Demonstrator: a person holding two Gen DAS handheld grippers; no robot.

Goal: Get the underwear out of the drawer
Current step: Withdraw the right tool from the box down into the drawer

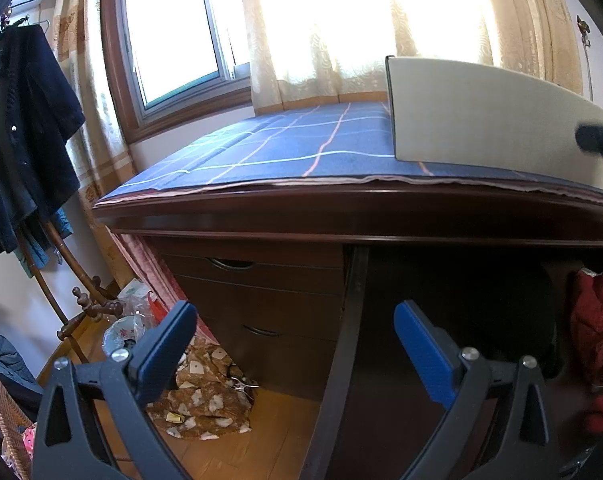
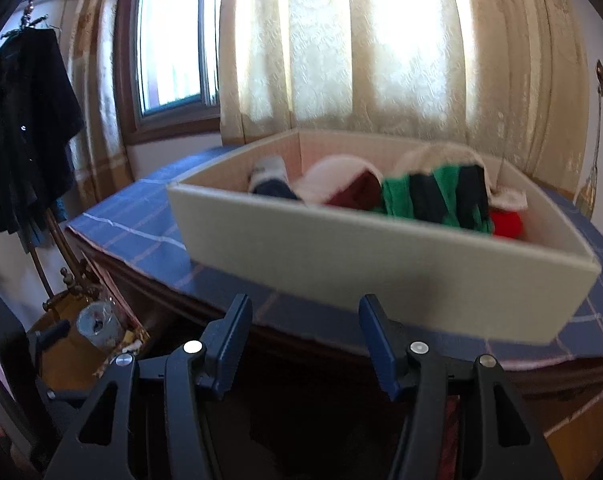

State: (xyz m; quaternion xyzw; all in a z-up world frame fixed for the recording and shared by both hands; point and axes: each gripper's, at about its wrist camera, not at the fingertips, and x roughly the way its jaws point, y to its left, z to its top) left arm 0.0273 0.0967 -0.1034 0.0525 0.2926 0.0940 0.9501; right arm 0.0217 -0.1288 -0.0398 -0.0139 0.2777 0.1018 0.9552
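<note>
A pale open box (image 2: 381, 264) – the drawer of the task – sits on a desk (image 1: 341, 216) covered with a blue checked cloth (image 1: 285, 148), in front of a curtained window (image 2: 341, 40). In the right wrist view its long near wall faces the camera and its near right corner comes close to the cloth's front edge. Folded clothes fill the inside: a dark blue and white piece (image 2: 271, 180) at the left, a white one (image 2: 333, 172) and a maroon one (image 2: 359, 194) in the middle, a green and navy striped piece (image 2: 437, 198) standing above the rim, and a red one (image 2: 507, 222) at the right. Which of these is underwear cannot be told.

The right gripper (image 2: 305, 340) hangs in front of the desk edge, below the box's near wall, its jaws partly apart with nothing between them. Open air lies between its fingertips and the box wall.

The left gripper (image 1: 295, 346) is lower, level with the desk's built-in drawers (image 1: 257, 292), jaws spread wide and empty. The dark knee space (image 1: 441, 300) under the desk top opens ahead of it, bounded on the left by the drawer stack. From here only the box's left end (image 1: 481, 120) shows – standing at the right part of the desk, with a broad stretch of bare cloth to its left.

On the floor beside the desk lies a brown patterned cloth (image 1: 205, 396), and a coat rack (image 1: 29, 140) with dark garments stands further left.
</note>
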